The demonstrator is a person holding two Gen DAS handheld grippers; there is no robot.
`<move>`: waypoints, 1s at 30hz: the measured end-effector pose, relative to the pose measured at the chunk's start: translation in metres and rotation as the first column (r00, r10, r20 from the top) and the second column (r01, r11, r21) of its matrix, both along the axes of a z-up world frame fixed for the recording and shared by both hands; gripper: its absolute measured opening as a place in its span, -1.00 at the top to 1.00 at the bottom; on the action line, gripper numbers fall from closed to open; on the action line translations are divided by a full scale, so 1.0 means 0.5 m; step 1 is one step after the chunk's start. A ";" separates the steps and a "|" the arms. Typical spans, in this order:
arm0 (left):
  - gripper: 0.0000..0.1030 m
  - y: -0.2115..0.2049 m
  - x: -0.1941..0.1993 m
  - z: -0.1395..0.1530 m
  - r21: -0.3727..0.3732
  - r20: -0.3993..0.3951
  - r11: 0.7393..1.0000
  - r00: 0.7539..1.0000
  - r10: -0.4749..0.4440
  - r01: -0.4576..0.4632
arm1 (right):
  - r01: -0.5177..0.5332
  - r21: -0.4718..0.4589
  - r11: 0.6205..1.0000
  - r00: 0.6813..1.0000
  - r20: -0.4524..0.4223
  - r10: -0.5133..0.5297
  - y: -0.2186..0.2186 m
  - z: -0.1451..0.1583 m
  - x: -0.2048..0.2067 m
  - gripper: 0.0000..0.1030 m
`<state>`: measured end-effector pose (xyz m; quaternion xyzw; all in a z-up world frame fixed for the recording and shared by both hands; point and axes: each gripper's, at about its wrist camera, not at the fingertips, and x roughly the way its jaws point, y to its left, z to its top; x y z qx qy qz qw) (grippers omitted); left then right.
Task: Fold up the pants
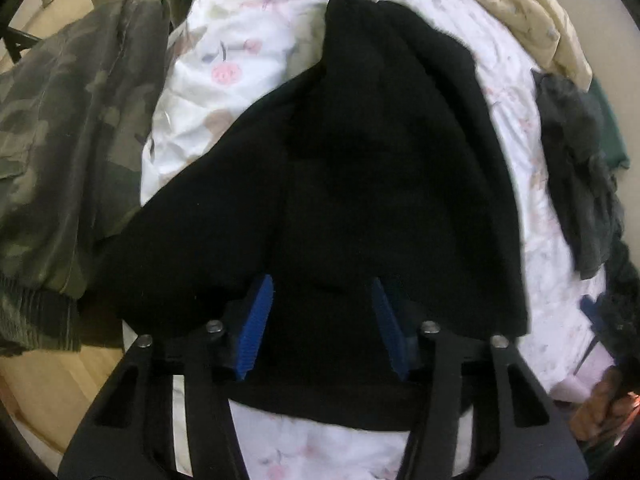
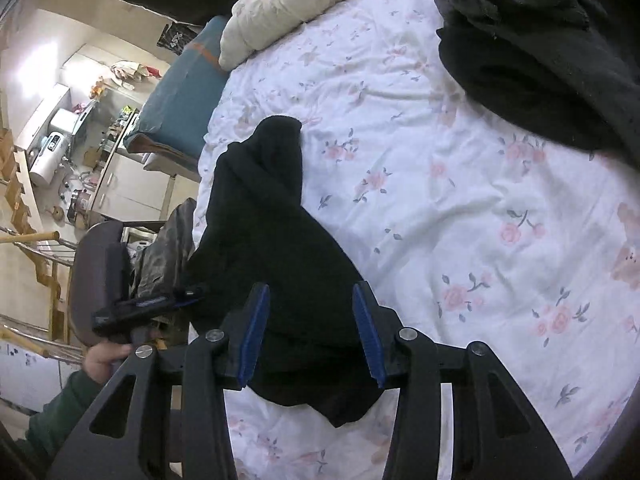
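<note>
left hand-held gripper [image 1: 322, 308]: released | right hand-held gripper [image 2: 310, 312]: released | black pants [image 1: 360, 184] between pads (bedsheet [image 2: 440, 200] beneath)

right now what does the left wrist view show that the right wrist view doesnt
Left wrist only: a camouflage jacket lying left of the black pants, and the left gripper with jaws apart over the cloth.
Right wrist only: a teal mattress edge, a cluttered counter, and the right gripper, jaws apart above the pants.
Both: the pants, the floral sheet, a cream quilt and a dark clothes pile.
</note>
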<state>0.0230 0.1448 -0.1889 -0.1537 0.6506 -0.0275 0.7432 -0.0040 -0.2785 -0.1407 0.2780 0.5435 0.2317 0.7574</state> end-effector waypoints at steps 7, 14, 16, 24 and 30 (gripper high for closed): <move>0.12 -0.012 0.015 -0.013 0.064 -0.063 0.998 0.998 -0.007 0.011 | -0.024 -0.012 1.000 1.000 0.019 0.025 0.000 0.006 0.007 0.10; 0.93 -0.063 0.001 -0.029 0.140 -0.075 0.984 0.992 -0.104 0.114 | -0.023 -0.006 1.000 1.000 0.006 0.023 0.002 -0.001 0.012 0.10; 0.97 -0.068 -0.002 -0.009 0.134 -0.040 0.984 0.992 -0.116 0.120 | -0.019 -0.008 1.000 1.000 0.004 0.019 0.001 -0.002 0.013 0.10; 0.98 -0.020 -0.030 0.174 0.175 0.120 0.976 0.982 -0.149 0.127 | -0.007 0.005 1.000 1.000 -0.007 0.007 -0.004 -0.004 0.017 0.10; 0.98 0.136 -0.031 0.147 0.316 0.060 0.949 0.998 -0.034 0.013 | -0.008 -0.006 1.000 1.000 -0.008 0.008 0.001 -0.004 0.011 0.10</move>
